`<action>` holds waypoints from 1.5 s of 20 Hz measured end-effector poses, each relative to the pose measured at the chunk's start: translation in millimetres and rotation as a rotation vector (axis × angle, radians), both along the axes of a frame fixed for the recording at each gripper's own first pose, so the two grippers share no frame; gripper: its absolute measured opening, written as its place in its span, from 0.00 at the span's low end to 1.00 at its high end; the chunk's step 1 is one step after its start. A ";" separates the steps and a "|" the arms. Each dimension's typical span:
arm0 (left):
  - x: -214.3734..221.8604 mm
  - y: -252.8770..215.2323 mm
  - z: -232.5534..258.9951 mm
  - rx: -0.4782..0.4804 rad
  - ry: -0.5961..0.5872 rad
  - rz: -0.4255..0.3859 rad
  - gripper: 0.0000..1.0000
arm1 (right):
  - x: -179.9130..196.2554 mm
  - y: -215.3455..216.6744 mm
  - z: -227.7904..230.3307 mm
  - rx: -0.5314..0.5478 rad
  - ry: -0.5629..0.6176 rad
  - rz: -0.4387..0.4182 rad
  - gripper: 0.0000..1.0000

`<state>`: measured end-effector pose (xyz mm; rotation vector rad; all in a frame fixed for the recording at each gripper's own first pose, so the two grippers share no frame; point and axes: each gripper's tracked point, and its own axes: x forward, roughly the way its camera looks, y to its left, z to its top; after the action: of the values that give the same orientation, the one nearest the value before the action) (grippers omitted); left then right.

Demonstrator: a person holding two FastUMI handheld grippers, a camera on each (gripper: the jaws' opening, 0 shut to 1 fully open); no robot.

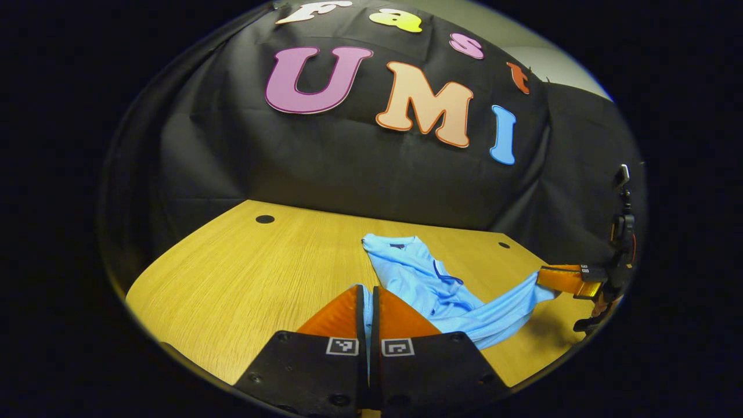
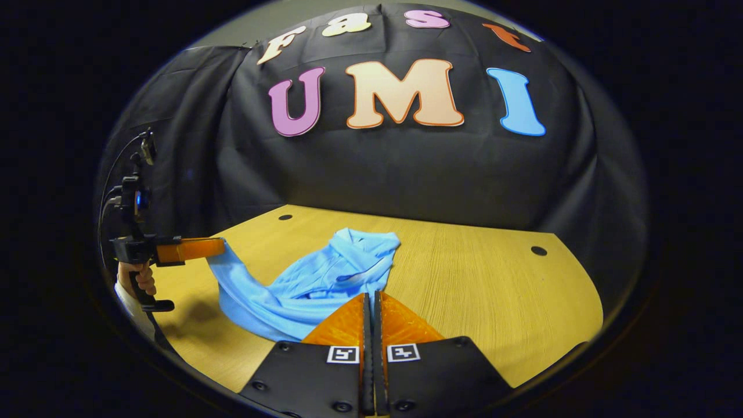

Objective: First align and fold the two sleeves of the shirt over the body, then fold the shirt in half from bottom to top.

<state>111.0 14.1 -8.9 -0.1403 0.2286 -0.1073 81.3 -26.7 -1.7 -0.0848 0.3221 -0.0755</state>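
Observation:
A light blue shirt [image 1: 418, 273] lies partly on the wooden table [image 1: 232, 278], its collar end toward the back wall. My left gripper [image 1: 367, 289] is shut on a corner of it, a strip of blue cloth showing between the fingers. Farther right, my right gripper [image 1: 544, 278] pinches the other corner and holds it above the table. In the right gripper view, the shirt [image 2: 325, 278] runs from the right gripper [image 2: 370, 296], shut on its near edge, across to the left gripper [image 2: 220, 247]. The cloth sags between the two raised corners.
A hand [image 2: 139, 278] holds the left gripper's handle at the table's left edge. Round holes [image 1: 264, 219] [image 2: 538, 251] sit in the tabletop near the back. Black cloth hangs close behind the table. Bare wood [image 2: 493, 290] stretches to the right of the shirt.

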 end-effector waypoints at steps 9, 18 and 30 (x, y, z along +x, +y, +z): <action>117.1 0.9 45.9 -0.012 -0.081 0.040 0.00 | 120.0 -20.9 10.9 0.017 0.010 -0.055 0.03; 215.8 30.0 -3.2 0.003 -0.004 0.140 0.02 | 199.2 -57.8 -24.9 0.032 0.050 -0.147 0.03; 201.3 61.8 -0.1 0.109 -0.018 0.271 0.70 | 188.1 -55.6 -19.1 0.061 0.027 -0.096 0.84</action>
<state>312.3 75.8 -9.0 -0.0606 0.1951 0.1734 269.4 -82.3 -20.7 -0.0101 0.3551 -0.1597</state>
